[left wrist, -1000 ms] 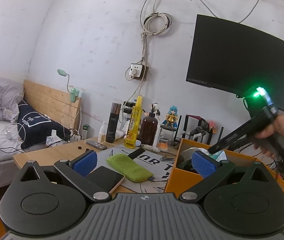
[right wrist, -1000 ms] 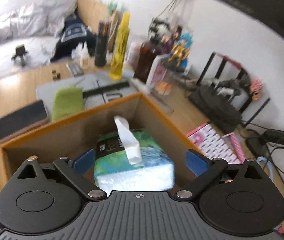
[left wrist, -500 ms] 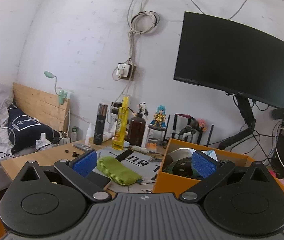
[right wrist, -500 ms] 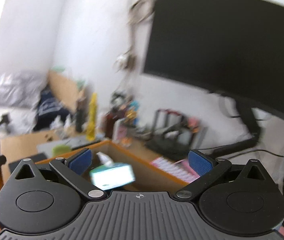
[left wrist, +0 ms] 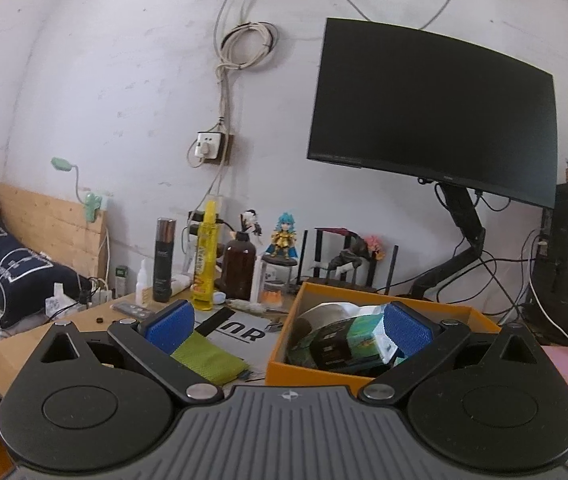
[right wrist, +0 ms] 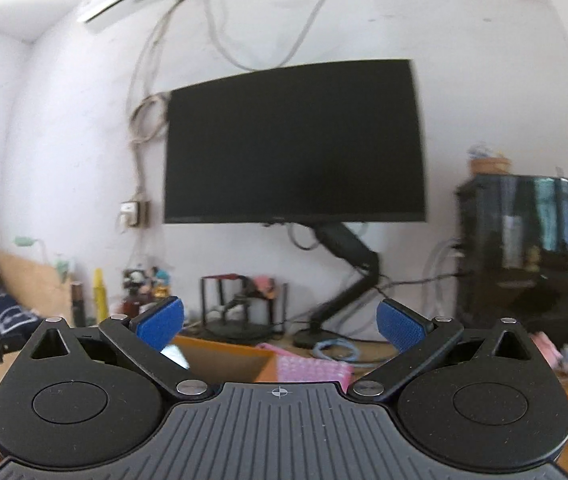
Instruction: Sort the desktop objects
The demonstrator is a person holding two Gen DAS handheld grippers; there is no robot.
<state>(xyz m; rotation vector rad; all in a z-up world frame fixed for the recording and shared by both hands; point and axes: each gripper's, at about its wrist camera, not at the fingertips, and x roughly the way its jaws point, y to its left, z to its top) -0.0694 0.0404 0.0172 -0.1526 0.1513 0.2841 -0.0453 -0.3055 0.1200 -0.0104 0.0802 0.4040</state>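
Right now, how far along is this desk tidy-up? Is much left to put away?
Partly done. The orange box already holds a tissue pack among other items. Nothing is in hand: the right gripper and the left gripper both stand open and empty. Still out on the desk are a green pouch, a yellow bottle and a brown bottle.

Both tools, left (left wrist: 288, 327) and right (right wrist: 280, 326), point roughly level, jaws wide and empty.

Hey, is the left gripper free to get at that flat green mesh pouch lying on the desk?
Probably yes. The left gripper is open and empty, and the flat green mesh pouch lies just below its left pad, uncovered, beside the orange cardboard box, not inside it.
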